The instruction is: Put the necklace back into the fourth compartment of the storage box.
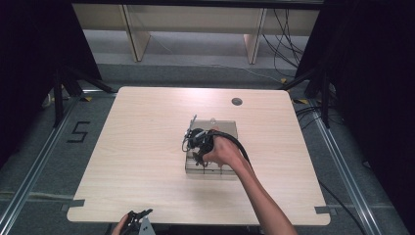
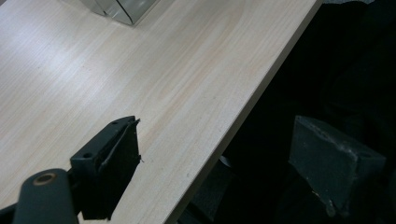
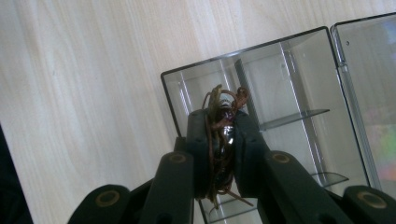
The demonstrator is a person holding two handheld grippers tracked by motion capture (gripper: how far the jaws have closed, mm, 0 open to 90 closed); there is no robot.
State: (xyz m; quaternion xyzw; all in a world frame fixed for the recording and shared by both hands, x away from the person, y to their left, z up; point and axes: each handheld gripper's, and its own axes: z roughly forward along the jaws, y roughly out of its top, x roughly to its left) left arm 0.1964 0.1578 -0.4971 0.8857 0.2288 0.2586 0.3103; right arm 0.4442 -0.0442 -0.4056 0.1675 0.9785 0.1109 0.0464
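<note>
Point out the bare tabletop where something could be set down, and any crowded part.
The pale wooden table is bare left of the clear plastic compartment box, along its near edge and toward the dark round grommet. The crowded part is at the box, where the right gripper holds a brown cord bundle.

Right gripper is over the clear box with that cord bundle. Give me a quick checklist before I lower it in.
1. Cord bundle clamped between right gripper jaws: ok.
2. Clear compartment box lid open: ok.
3. Compartment under the jaws free of items: ok, as far as visible.
4. Loose cord ends clear of the dividers: cannot tell.
5. Left gripper open, parked at the table edge away from the box: ok.
</note>
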